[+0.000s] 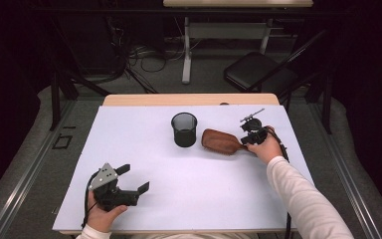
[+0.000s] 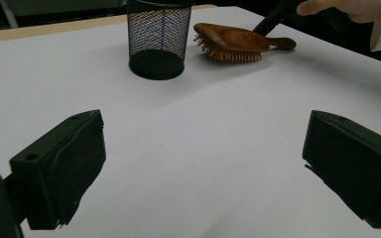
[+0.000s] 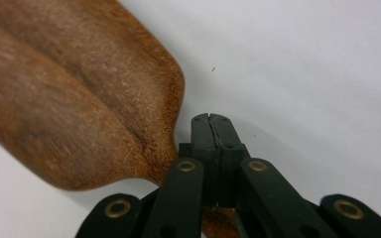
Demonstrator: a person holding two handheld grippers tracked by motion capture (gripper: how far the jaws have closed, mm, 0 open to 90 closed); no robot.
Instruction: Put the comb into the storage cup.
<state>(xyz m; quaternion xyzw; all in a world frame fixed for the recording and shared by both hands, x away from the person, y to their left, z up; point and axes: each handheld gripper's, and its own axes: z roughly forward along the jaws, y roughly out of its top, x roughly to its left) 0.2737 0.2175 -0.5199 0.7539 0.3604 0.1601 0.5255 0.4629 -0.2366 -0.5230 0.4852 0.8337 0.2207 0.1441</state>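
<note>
A wooden hairbrush (image 1: 221, 141) (image 2: 233, 42) (image 3: 69, 89) lies bristles down on the white table, handle pointing right. Just left of it stands a black mesh cup (image 1: 184, 129) (image 2: 157, 39), upright. My right gripper (image 1: 246, 141) (image 3: 211, 121) is over the neck of the brush handle, its jaws pressed together with nothing between the tips; the handle passes underneath them. My left gripper (image 1: 134, 178) (image 2: 203, 168) rests near the table's front left, jaws wide apart and empty, pointing toward the cup.
The white sheet (image 1: 189, 199) covers the table, with a wooden edge (image 1: 189, 99) at the back. Behind the table are a black folding chair (image 1: 258, 72), a desk leg (image 1: 186, 55) and floor cables (image 1: 144, 55).
</note>
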